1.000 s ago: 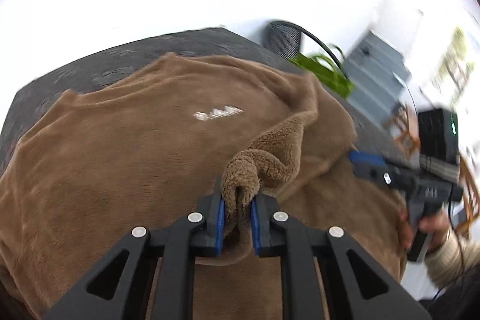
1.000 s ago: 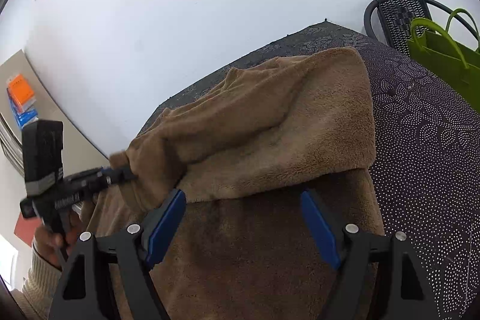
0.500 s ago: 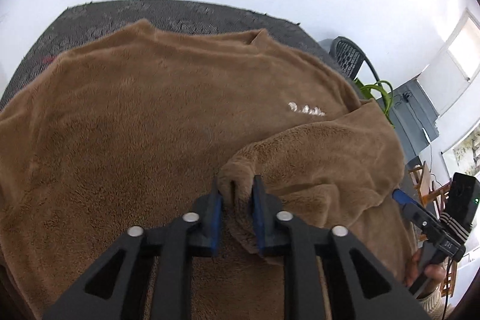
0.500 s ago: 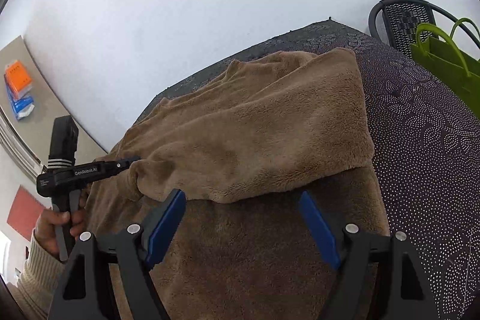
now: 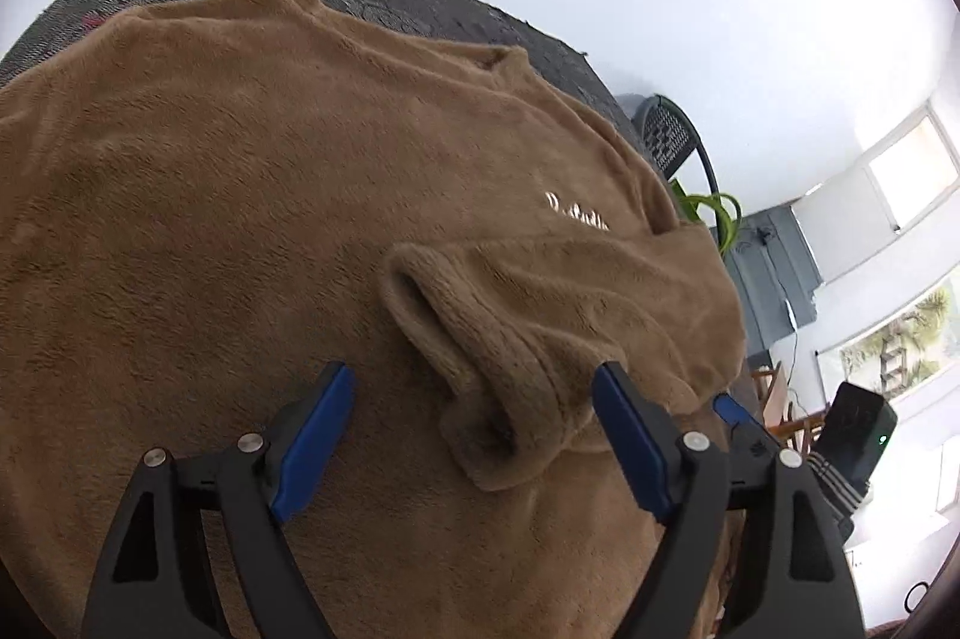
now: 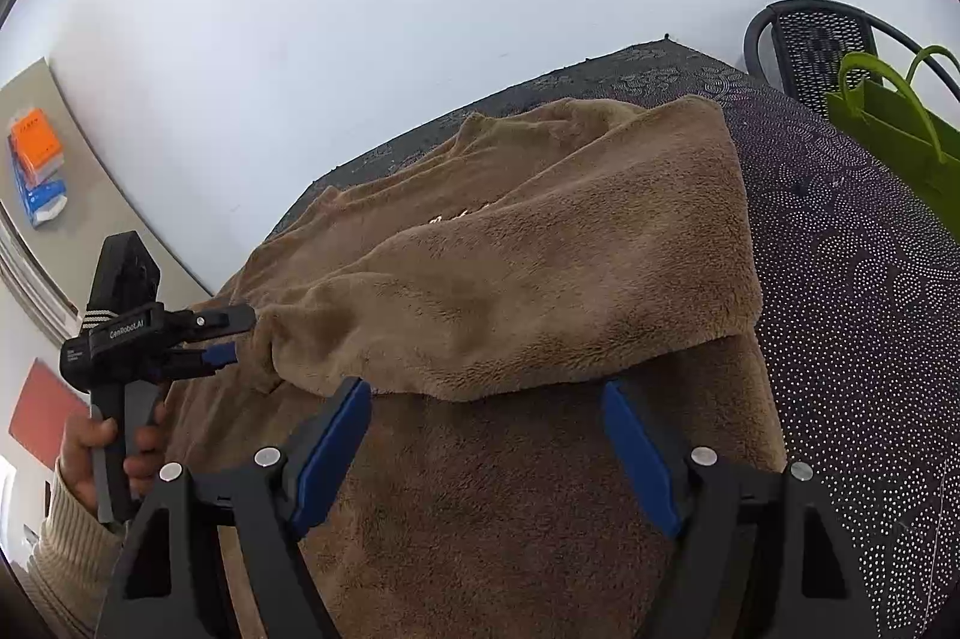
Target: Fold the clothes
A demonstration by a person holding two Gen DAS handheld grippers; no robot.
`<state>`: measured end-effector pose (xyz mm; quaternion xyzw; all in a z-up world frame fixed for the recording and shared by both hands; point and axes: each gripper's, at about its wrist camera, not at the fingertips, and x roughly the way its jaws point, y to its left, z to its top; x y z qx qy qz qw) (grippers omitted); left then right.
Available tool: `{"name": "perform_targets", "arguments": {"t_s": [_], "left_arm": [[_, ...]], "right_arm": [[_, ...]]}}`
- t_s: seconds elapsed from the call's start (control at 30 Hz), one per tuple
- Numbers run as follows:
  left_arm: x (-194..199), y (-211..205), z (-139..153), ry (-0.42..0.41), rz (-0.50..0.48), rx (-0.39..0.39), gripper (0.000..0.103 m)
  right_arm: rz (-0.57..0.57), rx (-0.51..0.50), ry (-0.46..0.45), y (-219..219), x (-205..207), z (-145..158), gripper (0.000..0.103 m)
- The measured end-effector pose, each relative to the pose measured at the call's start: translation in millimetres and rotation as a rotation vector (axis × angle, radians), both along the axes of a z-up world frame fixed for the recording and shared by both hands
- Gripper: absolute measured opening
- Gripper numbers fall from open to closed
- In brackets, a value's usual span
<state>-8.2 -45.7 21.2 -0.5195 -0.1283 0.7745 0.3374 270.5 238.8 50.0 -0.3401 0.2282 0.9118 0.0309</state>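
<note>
My left claw (image 5: 474, 435) has just been opening, the sleeve cuff (image 5: 480, 375) lying loose between its jaws; my right claw (image 6: 486, 435) hangs open over the brown sweater (image 6: 510, 267) on the table (image 6: 852, 243). A green bag (image 6: 900, 129) and black chair (image 6: 804, 45) stand beyond the table's far corner.

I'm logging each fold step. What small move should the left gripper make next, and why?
Probably lift the left gripper back off the brown sweater: its fingers have just been opening, the sleeve cuff lies loose between them, already folded across the body.

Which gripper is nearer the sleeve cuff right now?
Left. The left gripper straddles the sleeve cuff, open, having just released it. The right gripper hovers open farther along the folded sleeve.
</note>
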Motion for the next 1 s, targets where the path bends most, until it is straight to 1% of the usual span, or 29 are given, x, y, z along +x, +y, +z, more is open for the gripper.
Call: {"name": "perform_targets", "arguments": {"t_s": [0.2, 0.23, 0.27, 0.3, 0.33, 0.37, 0.4, 0.47, 0.57, 0.73, 0.87, 1.0], "left_arm": [[-6, 15, -1, 0.004, -0.001, -0.02, 0.086], [-6, 18, -1, 0.012, -0.01, -0.031, 0.079], [-5, 22, 0, 0.024, -0.025, -0.05, 0.059], [-4, 26, 0, 0.036, -0.04, -0.069, 0.049], [-3, 30, 0, 0.045, -0.053, -0.084, 0.033], [-1, 32, 1, 0.056, -0.058, -0.094, 0.024], [1, 34, 3, 0.069, -0.059, -0.102, 0.022], [3, 36, 6, 0.095, -0.057, -0.115, 0.018], [2, 30, 19, 0.138, -0.019, -0.112, 0.017], [-7, 0, 43, 0.205, 0.074, -0.127, 0.017], [-14, -31, 55, 0.23, 0.15, -0.15, 0.017], [-19, -53, 48, 0.209, 0.204, -0.167, 0.017]], "right_arm": [[0.001, 0.008, 0.012, -2, 2, 1, 0.081], [0.001, 0.008, 0.015, -1, 3, 1, 0.081], [0.001, 0.004, 0.016, -1, 3, 1, 0.081], [0.0, 0.0, 0.017, 0, 3, 1, 0.081], [-0.001, -0.003, 0.018, 0, 4, 1, 0.081], [-0.001, -0.007, 0.02, 1, 4, 1, 0.081], [-0.002, -0.008, 0.021, 1, 4, 1, 0.081], [-0.003, -0.006, 0.021, 0, 5, 1, 0.081], [-0.003, 0.004, 0.023, -3, 3, 2, 0.081], [-0.002, 0.005, 0.023, -1, 4, 1, 0.081], [0.002, 0.008, 0.015, -1, 4, 0, 0.081], [0.012, 0.016, 0.003, -3, 2, 0, 0.081]]}}
